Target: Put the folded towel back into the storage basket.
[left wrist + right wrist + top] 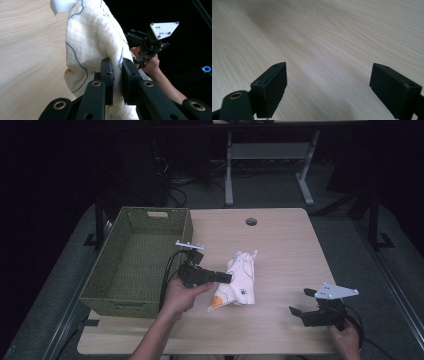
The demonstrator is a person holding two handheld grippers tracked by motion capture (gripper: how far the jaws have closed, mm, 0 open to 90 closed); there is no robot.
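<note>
**Left gripper clamps the printed cloth; right gripper waits wide open**

The left gripper [226, 277] has its two black jaws pressed together on a fold of the white printed cloth [236, 281], near the middle of the light wooden table [280, 240]. In the left gripper view the fabric is pinched between the pads [107, 75] and bulges up above them in a rumpled hump — thin blue lines and small orange patches run across the weave, and a white tag sticks out at its top edge. Seen from the high view, the cloth is a narrow, bunched bundle that runs away from the person, its near end resting on the tabletop and its far end pointing toward the round cable hole [251, 221]. It lies just to the right of the green woven basket [131, 292], apart from it, with the person's left hand between the two.

The right gripper [302, 301] sits well apart from the cloth, near the table's front right corner. Its jaws stand wide — in the right gripper view bare wood grain shows between them, with nothing held.
</note>
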